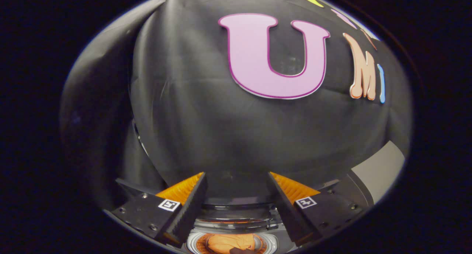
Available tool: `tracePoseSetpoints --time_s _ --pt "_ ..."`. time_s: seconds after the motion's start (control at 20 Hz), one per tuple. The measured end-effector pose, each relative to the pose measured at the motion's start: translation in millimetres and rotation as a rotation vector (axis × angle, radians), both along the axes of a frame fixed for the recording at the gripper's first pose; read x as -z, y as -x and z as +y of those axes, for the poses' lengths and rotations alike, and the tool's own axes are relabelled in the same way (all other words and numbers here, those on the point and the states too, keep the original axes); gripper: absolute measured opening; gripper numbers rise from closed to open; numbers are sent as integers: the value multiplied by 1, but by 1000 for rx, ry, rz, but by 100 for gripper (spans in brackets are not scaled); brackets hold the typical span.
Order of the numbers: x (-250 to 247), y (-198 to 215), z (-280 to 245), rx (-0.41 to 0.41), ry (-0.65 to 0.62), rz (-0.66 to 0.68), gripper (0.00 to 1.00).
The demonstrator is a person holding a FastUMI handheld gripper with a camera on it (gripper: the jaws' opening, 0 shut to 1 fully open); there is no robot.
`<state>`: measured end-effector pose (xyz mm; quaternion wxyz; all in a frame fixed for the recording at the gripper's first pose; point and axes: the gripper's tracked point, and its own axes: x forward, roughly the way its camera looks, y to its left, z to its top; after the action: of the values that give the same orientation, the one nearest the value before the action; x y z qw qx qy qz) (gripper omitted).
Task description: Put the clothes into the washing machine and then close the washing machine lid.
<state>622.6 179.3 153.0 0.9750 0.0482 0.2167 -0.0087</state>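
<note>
Clothes (230, 243): an orange bundle lies inside the round drum of the washing machine (271, 243), low between the two fingers and nearer than their tips.
Washing machine lid (236, 215): a clear curved piece stands raised just behind the drum opening, between the fingers; the opening is uncovered.
Tool (236, 180): released, fingers spread wide apart, gripping nothing and touching nothing; the tips point over the machine toward the far wall.
Booth wall (206, 114): black cloth fills the far side beyond the fingers.
Pale panel (379, 169): far right, beside the cloth.
</note>
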Motion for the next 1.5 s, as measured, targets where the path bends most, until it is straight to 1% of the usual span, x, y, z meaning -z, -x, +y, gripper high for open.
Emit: tracePoseSetpoints --time_s 0.1,0.4,0.85,1.25,1.5 --pt "1 0 0 -8 6 4 96" --pt "-1 3 -1 -11 0 -29 97" --pt "-4 24 -4 -20 -3 -38 97" --pt "-7 41 -6 -24 -5 -88 97" --pt "-4 49 -6 -45 -9 -75 97"
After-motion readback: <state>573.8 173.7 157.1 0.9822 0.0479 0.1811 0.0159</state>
